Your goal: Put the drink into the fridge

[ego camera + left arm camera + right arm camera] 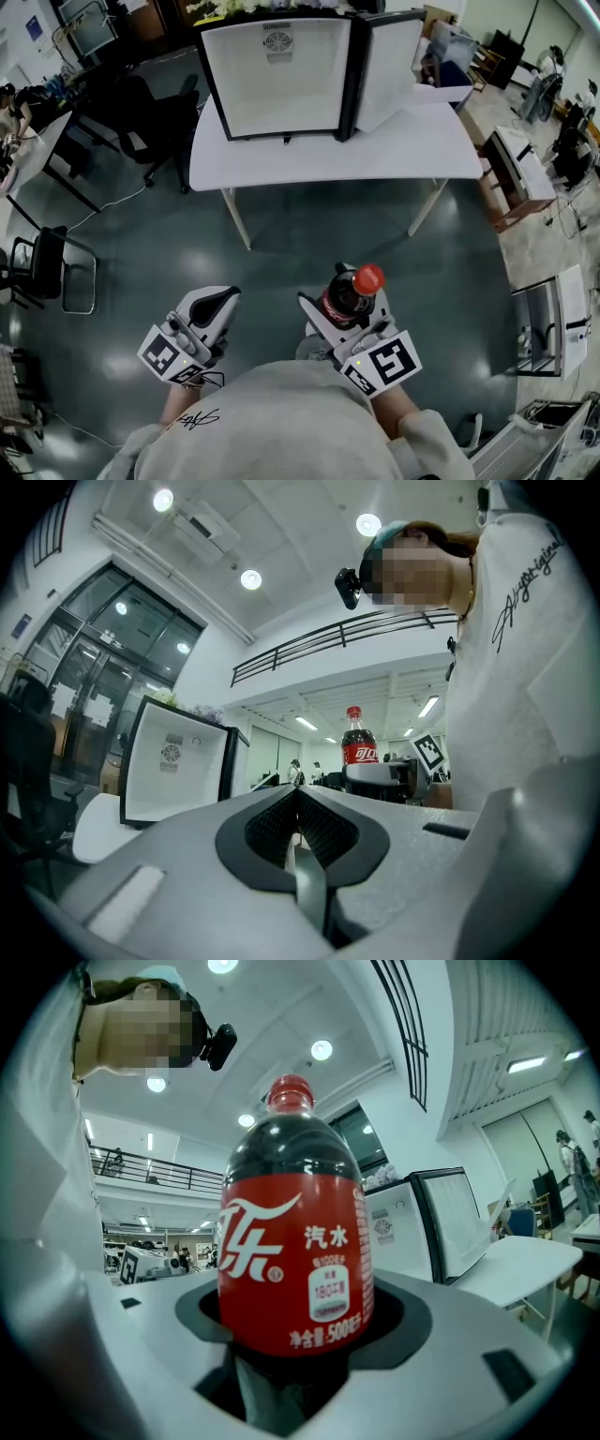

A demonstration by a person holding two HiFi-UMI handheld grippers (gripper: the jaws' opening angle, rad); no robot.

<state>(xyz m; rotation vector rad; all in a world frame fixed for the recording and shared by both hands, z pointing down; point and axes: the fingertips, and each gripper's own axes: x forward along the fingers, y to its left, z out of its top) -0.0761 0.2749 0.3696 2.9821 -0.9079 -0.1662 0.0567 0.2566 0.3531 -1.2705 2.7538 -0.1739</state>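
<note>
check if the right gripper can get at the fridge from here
Probably not yet: the right gripper, shut on the cola bottle, is across the floor from the mini fridge, though its door stands open.

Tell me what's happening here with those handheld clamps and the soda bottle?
A person holds a gripper in each hand. The right gripper is shut on an upright cola bottle with a red cap. The left gripper is shut and holds nothing. Ahead, across open floor, a small fridge stands on a white table with its door swung open. The bottle has not yet reached it.
</note>
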